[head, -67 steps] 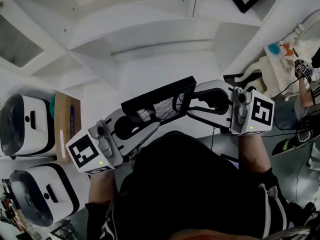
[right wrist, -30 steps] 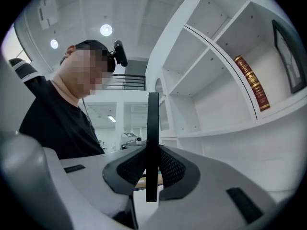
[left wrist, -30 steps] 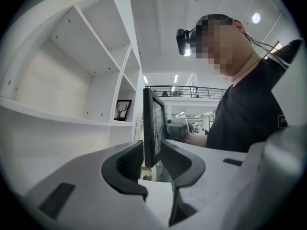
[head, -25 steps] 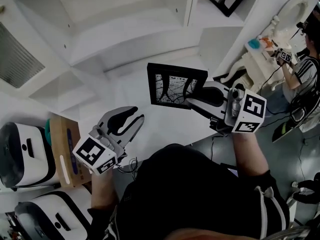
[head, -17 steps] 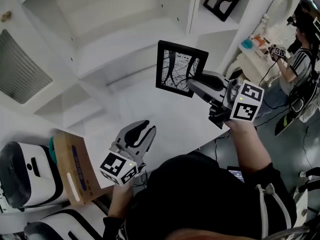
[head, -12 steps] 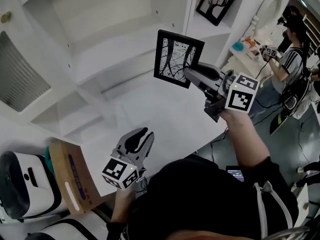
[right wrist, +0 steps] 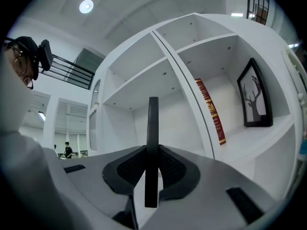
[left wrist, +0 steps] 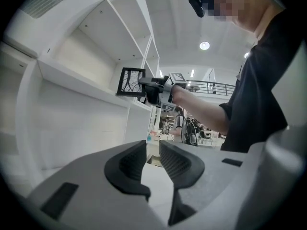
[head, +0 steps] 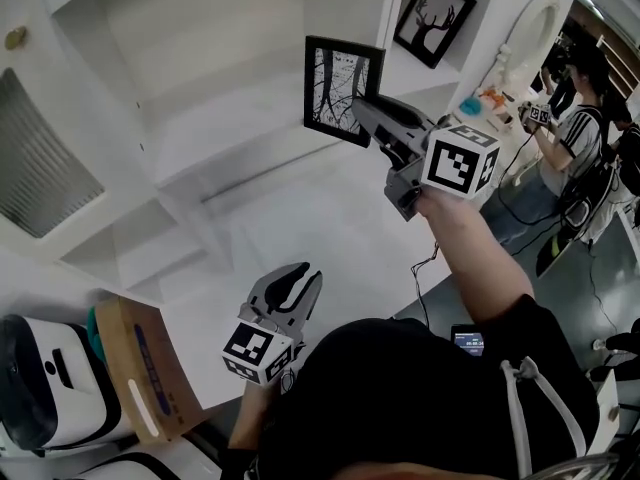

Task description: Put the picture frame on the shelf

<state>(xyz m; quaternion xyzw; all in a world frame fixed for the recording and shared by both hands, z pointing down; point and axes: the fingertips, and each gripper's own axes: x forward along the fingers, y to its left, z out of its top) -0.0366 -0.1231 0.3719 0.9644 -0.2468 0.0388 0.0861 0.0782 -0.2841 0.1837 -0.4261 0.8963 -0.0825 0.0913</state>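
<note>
We had the right gripper (head: 368,110), jaws clamped, on the picture frame (head: 330,80) at the shelf (head: 225,123); left gripper (head: 298,276) jaws, just narrowing, stood slightly apart, empty.

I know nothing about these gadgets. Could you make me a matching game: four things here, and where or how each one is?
Things:
1. branch picture frame
2. deer picture
3. left gripper
4. cardboard box

States:
A. empty, jaws apart
B. brown, low on the left
C. clamped in the right gripper
D. standing in the right shelf compartment

Pairs: 1-C, 2-D, 3-A, 4-B. The left gripper's jaws have just been closing, nothing between them.
</note>
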